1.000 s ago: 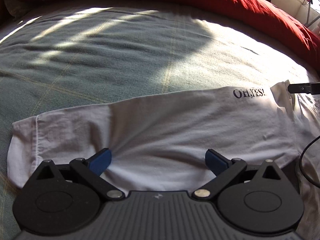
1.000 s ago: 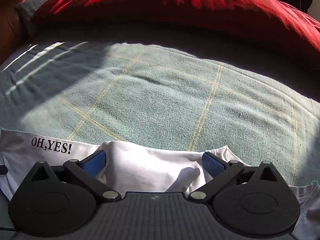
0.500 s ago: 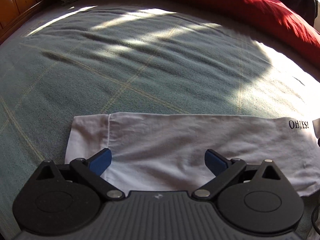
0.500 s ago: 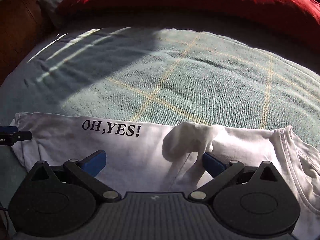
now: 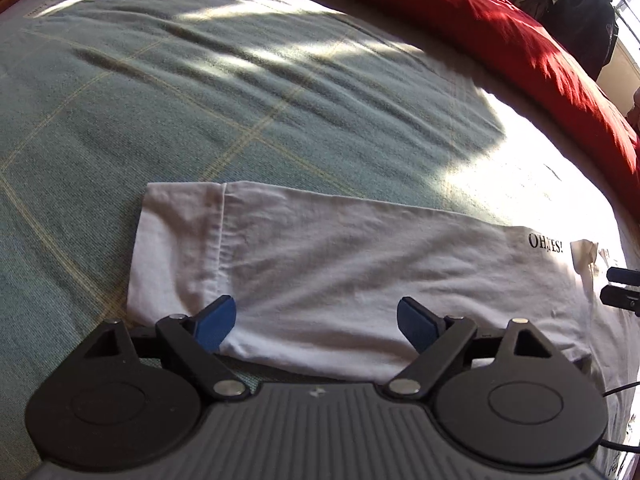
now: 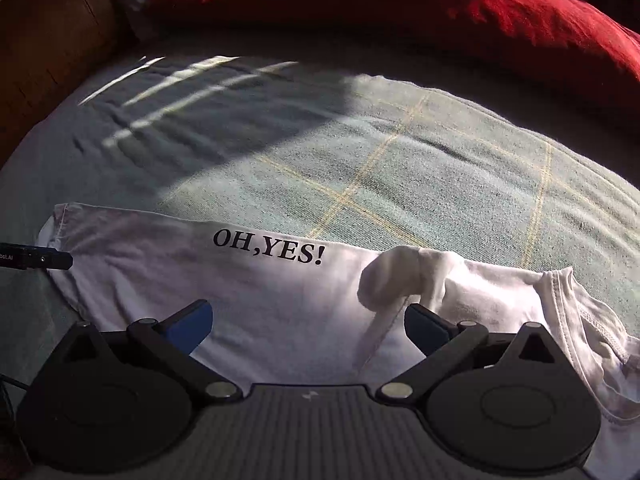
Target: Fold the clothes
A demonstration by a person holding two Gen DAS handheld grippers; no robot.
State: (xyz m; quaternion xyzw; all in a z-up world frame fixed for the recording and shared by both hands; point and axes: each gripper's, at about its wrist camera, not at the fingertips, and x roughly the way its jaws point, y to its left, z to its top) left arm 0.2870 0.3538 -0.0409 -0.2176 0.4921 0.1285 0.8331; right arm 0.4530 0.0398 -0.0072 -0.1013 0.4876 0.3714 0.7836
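Lying flat on the green bed (image 5: 240, 92), the white shirt (image 5: 360, 280) is resting under both grippers, left gripper (image 5: 316, 320) and right gripper (image 6: 308, 320), fingers wide apart, holding nothing.

— What's under my left gripper (image 5: 316, 322)?
— Soft white cotton T-shirt (image 5: 340, 264), matt, lightly creased, with black print.
— And beyond my jaws?
— A matt, nubbly green woven blanket (image 5: 200, 92), then a red fabric duvet (image 6: 400, 12).
— My fingertips (image 6: 188, 326)?
— Smooth blue plastic pads on matt black arms with shiny metal rivets.
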